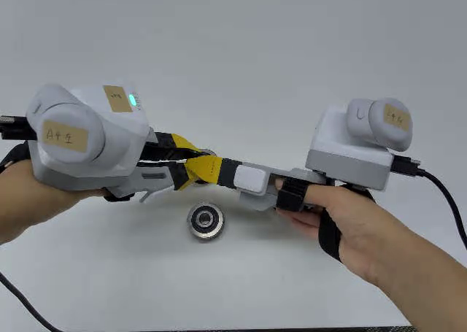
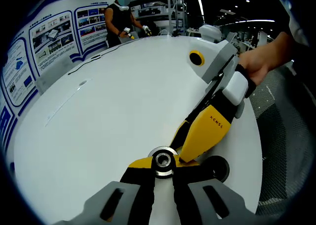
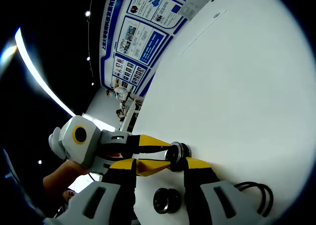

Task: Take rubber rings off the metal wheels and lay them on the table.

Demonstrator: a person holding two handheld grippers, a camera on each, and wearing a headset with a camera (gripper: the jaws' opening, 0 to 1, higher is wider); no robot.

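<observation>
Your left hand [image 1: 33, 193] and right hand [image 1: 350, 226] hold the two tools level, nose to nose above the worktop [image 1: 241, 62]. The left gripper [image 2: 163, 169] jaws are narrow, clamped on a metal wheel [image 3: 177, 155] (in the air, shiny face). The right gripper [image 3: 163, 164] jaws bracket that same wheel; can't tell if they pinch it. A second wheel [image 1: 206, 220], with a dark band round its rim, lies on the worktop just below them.

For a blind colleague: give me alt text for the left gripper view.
The left gripper holds a small metal wheel over a white table, met by the yellow jaws of the right gripper. A second wheel lies on the table nearby.
</observation>
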